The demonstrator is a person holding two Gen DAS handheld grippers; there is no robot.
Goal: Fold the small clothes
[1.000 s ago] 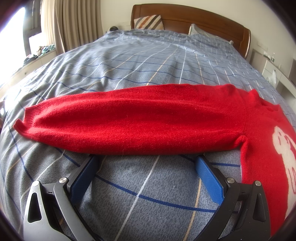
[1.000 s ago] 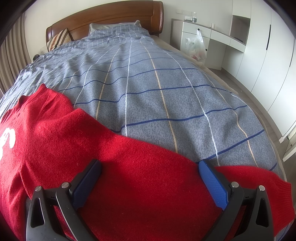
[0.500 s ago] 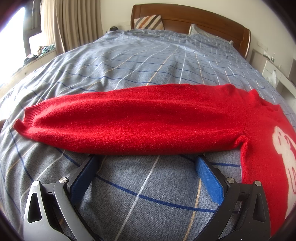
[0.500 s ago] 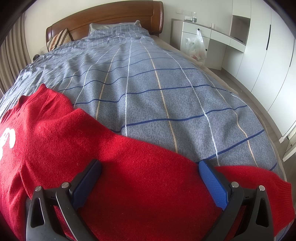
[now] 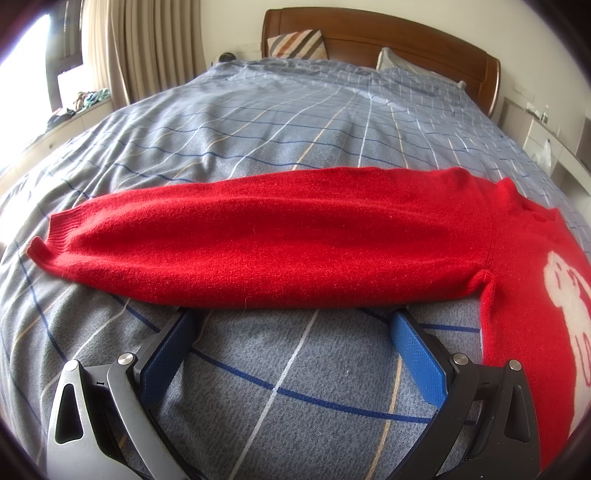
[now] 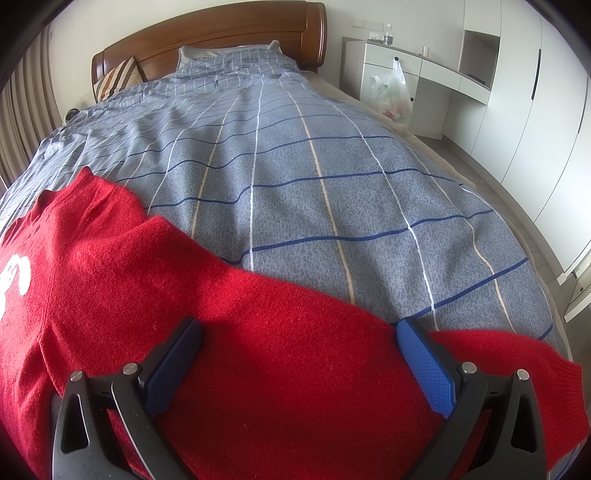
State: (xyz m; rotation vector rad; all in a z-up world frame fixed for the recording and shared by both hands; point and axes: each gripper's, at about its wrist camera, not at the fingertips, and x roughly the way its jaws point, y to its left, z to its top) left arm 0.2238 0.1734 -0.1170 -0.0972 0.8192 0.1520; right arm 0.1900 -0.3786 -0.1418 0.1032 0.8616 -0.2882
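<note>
Both grippers unmoved since earlier frames: left gripper [image 5: 291, 325] wide open, tips at red sweater [image 5: 280, 240] sleeve edge; right gripper [image 6: 299, 336] wide open, straddling other sleeve.

Left claw [image 5: 291, 317] and right claw [image 6: 299, 326] both gape wide, blue pads [image 5: 417, 350] level.

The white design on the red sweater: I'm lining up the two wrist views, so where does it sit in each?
Left wrist: white design at the far right edge, on the sweater body.
Right wrist: white design at the far left edge.
Shared landmark: the wooden headboard at the top of both.
</note>
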